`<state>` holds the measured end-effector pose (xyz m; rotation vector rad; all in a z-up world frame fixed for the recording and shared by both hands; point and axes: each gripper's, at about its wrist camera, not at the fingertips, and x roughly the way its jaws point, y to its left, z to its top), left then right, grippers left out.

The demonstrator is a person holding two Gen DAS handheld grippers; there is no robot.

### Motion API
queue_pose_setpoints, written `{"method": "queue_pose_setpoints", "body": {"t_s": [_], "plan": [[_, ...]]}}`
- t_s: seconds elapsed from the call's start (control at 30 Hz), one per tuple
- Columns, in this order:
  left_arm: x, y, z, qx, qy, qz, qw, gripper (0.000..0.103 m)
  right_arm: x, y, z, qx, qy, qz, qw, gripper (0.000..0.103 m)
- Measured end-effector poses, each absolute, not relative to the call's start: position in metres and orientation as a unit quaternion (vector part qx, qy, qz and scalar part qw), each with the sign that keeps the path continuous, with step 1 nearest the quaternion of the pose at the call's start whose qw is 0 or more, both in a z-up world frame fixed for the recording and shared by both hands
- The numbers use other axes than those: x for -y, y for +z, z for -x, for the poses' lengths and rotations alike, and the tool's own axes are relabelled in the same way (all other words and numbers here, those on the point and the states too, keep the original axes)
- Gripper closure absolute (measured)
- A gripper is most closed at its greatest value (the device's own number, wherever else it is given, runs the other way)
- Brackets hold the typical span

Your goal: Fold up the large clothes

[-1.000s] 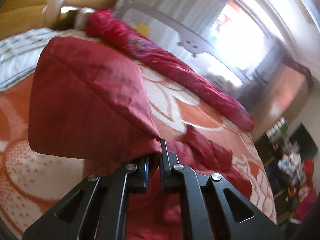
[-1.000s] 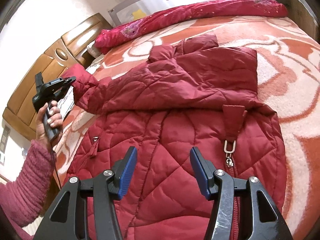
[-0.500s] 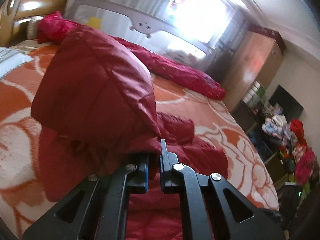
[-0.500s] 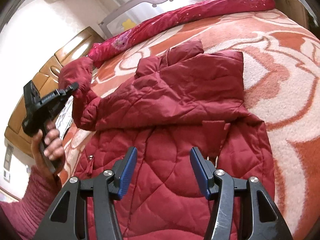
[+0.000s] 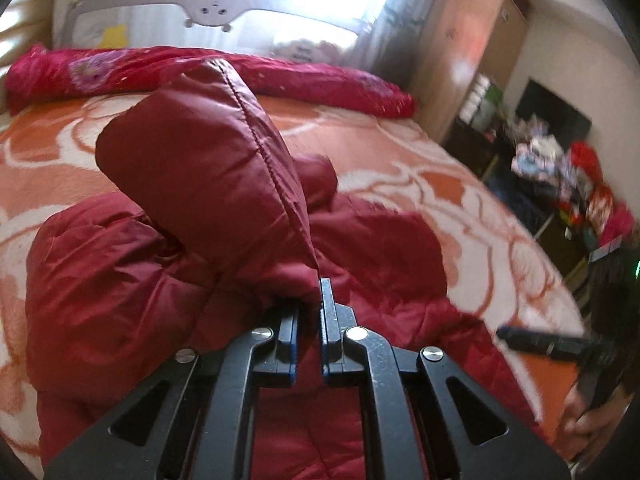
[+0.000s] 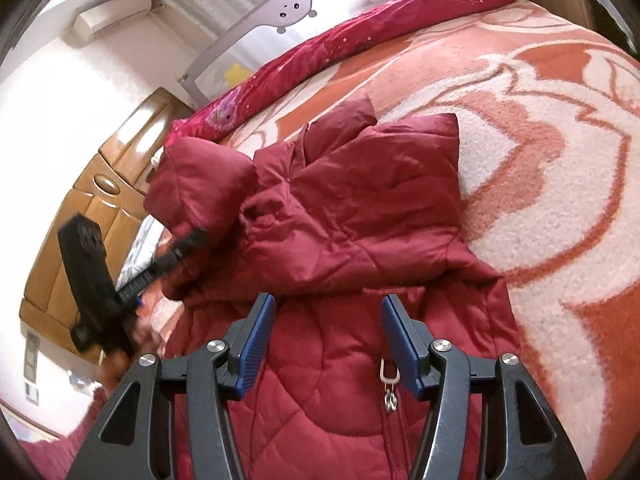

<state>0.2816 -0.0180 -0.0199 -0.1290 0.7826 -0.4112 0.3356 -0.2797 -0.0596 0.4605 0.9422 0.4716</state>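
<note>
Bare blanket right of jacket

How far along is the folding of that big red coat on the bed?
Early to midway. One sleeve already lies folded across the red coat. The left gripper is shut on the other sleeve, lifted over the coat but not laid down. The right gripper hovers open. The zipped lower body is still unfolded.
</note>
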Motion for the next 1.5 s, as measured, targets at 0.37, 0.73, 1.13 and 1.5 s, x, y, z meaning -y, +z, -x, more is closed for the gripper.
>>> {"method": "queue_pose_setpoints", "body": {"t_s": [0.37, 0.73, 1.13, 1.5], "plan": [[0.073, -0.063, -0.267, -0.395, -0.18, -0.123, 0.892, 0.097, 0.281, -0.072, -0.393, -0.455, 0.264, -0.31, 0.792, 0.031], [0.082, -0.061, -0.256, -0.387, -0.196, -0.171, 0.884, 0.091, 0.26, -0.079, -0.435, -0.452, 0.329, -0.387, 0.733, 0.014], [0.065, -0.053, -0.256, -0.416, -0.221, -0.095, 0.877, 0.09, 0.253, -0.103, -0.449, -0.511, 0.268, -0.345, 0.74, 0.086], [-0.015, -0.011, -0.262, -0.408, -0.191, 0.053, 0.891, 0.086, 0.276, -0.072, -0.441, -0.471, 0.234, -0.286, 0.801, 0.096]]}}
